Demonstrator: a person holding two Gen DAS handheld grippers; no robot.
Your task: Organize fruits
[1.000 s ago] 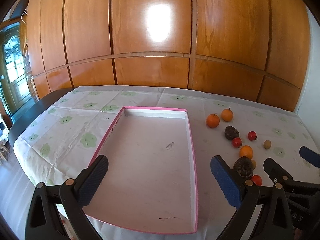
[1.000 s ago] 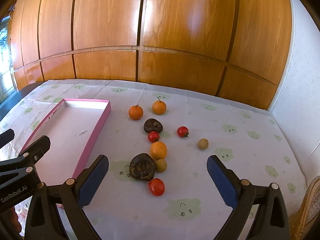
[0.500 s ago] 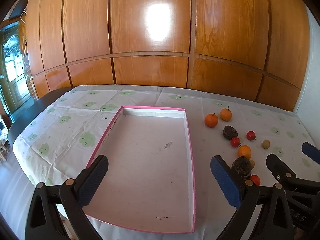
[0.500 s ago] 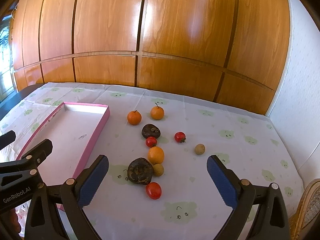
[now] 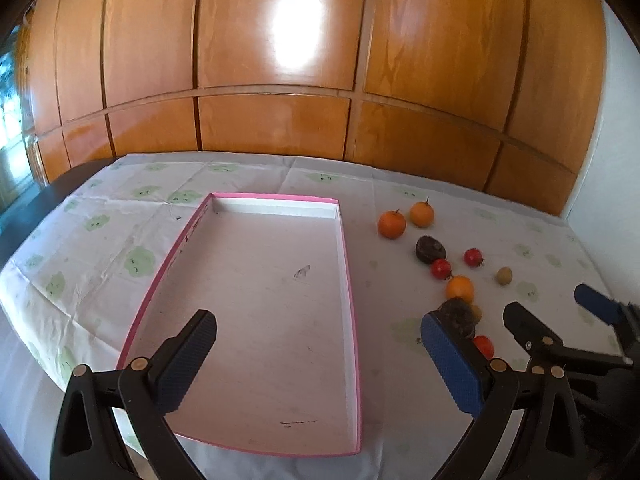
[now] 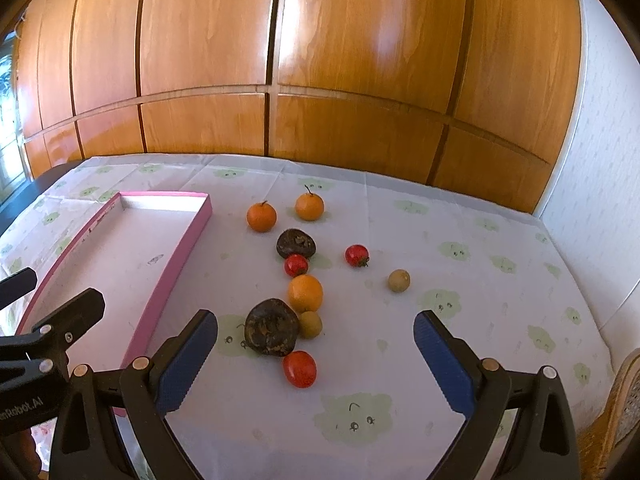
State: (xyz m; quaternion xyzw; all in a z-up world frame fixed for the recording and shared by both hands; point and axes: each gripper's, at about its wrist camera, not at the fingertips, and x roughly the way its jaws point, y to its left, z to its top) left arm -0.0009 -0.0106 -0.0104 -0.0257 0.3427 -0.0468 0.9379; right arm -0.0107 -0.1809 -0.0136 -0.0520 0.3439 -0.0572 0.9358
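Observation:
A shallow pink-rimmed tray [image 5: 347, 264] [image 6: 188, 240] lies bare on the tablecloth. To its right the fruits lie loose: two oranges [image 6: 262, 217] [image 6: 309, 206], a third orange [image 6: 305, 293], a dark wrinkled fruit [image 6: 296, 243], a larger dark fruit [image 6: 272, 332], three red tomatoes [image 6: 300, 368] [image 6: 296, 265] [image 6: 356, 255] and two small tan fruits [image 6: 399, 280] [image 6: 311, 324]. My left gripper [image 5: 320, 360] hovers open over the tray's near end. Open and holding nothing, my right gripper [image 6: 316, 360] hangs above the nearest tomato.
Wooden wall panels [image 6: 320, 80] rise behind the table. A white wall [image 6: 600, 160] borders the right side, with a wicker chair edge [image 6: 624, 400] at the lower right. The table's dark left edge [image 5: 36, 208] shows beyond the cloth.
Both grippers have drawn back and up slightly, so the tray and fruits sit a little lower and smaller in view. Both stay open and nothing on the table has moved.

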